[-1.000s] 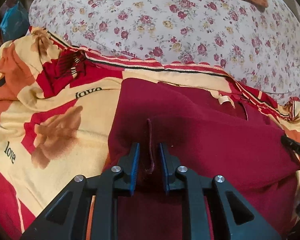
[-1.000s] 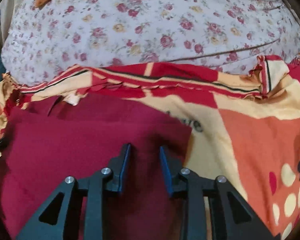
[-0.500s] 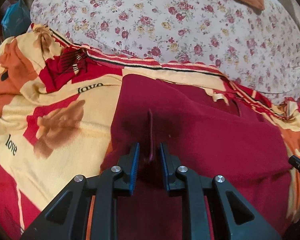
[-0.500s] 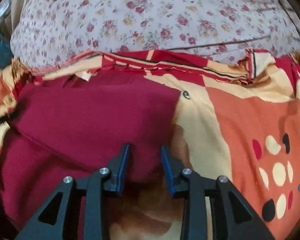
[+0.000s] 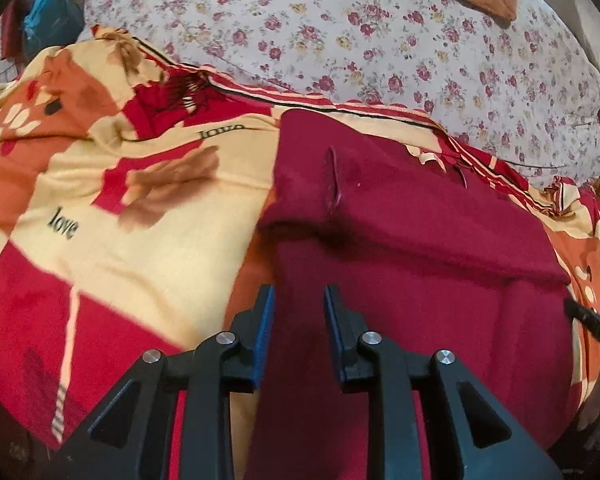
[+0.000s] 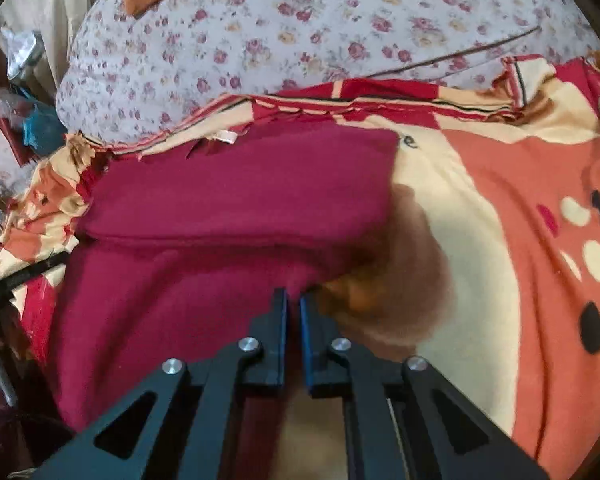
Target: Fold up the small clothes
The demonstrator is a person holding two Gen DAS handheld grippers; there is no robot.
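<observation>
Both tongs are drawn back toward the garment's near side compared with a second ago. The upright pinch-ridge that stood between the left pads then now lies ahead of the left tongs [image 5: 299,292], clear of the tips.

Left tongs: jaws have just been opening a little. Blue pads stand apart, and the maroon garment [image 5: 420,240] fills the gap between them and runs back under the frame. Cannot tell whether the pads press on the cloth or only straddle it.

Right tongs [image 6: 294,294]: jaws have just been closing and are now drawn almost together. A thin edge of the maroon cloth [image 6: 220,200] is nipped between the pads at the garment's right border. Grip is on the garment.

Garment: lies spread ahead of both tongs, between them. A crosswise step in the cloth runs just ahead of the tips in both views, with a shadow along it. Beyond the step, a white label [image 6: 225,136] sits at the far edge, well ahead of the right tongs and slightly to their left.

Beneath: printed bedsheet [image 5: 120,240] in cream, red and orange, with the word "love" to the left of the left tongs; the same sheet [image 6: 500,200] spreads to the right of the right tongs. Past the garment's far edge, floral-print bedding [image 5: 380,40] rises in a mound.

A black finger of the right tongs shows at the right edge of the left view, near the garment's right side.
</observation>
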